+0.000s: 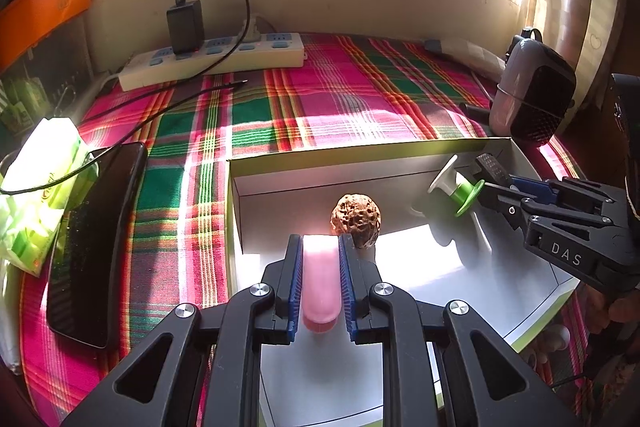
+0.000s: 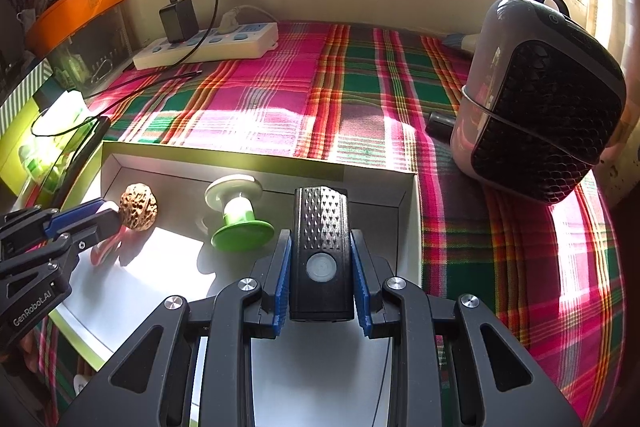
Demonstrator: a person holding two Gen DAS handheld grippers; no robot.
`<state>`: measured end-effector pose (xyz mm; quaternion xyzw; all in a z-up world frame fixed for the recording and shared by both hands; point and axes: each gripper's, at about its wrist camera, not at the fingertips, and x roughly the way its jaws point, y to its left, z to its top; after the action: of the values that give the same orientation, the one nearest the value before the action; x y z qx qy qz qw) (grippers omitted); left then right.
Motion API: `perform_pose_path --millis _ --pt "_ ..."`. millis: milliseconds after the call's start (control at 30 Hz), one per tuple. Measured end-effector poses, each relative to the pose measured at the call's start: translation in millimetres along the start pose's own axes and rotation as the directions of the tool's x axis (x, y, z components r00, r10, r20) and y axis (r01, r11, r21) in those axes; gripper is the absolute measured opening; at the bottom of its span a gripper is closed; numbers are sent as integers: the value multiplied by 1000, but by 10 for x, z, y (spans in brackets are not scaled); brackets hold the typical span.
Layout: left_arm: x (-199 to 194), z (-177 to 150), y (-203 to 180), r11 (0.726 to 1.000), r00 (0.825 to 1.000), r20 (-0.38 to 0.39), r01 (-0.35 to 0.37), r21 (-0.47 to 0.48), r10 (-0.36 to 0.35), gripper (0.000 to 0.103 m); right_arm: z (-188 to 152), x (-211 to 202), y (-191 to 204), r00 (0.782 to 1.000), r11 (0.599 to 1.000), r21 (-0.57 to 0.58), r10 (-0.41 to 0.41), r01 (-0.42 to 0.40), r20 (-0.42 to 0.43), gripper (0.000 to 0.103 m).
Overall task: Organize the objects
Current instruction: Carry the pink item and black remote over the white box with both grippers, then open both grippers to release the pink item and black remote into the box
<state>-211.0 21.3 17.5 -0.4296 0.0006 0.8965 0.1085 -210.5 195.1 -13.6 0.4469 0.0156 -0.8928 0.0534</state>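
Both grippers (image 1: pixel 320 267) (image 2: pixel 322 267) inside box walls (image 1: pixel 236 199), clamping pink tube (image 1: pixel 320 283), black light (image 2: pixel 322 251).

Pink tube (image 1: pixel 320 281), black flashlight (image 2: pixel 321 251), walnut (image 1: pixel 355 221), green-white spool (image 1: pixel 460 190) over white box (image 1: pixel 532 163).

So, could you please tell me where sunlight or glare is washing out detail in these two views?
Left wrist view: sun bleaches the pink tube's far end and the box floor beside it; the tissue pack is overexposed. Right wrist view: a bright patch blows out the box floor and the cloth; windows are white in both.
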Motion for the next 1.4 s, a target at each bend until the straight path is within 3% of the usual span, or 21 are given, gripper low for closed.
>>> perform_pose_path --millis 767,967,1400 --pt "-2 -3 -9 1000 1000 -1 -2 2 2 16 -7 -10 -9 1000 1000 11 -7 7 6 29" --pt "-10 -10 -20 1000 1000 -1 2 1 -2 19 -22 -50 34 1000 1000 8 -1 0 14 41" --pt "-82 -72 -38 1000 1000 10 -1 -3 1 24 -73 -139 51 1000 1000 15 -8 8 26 42"
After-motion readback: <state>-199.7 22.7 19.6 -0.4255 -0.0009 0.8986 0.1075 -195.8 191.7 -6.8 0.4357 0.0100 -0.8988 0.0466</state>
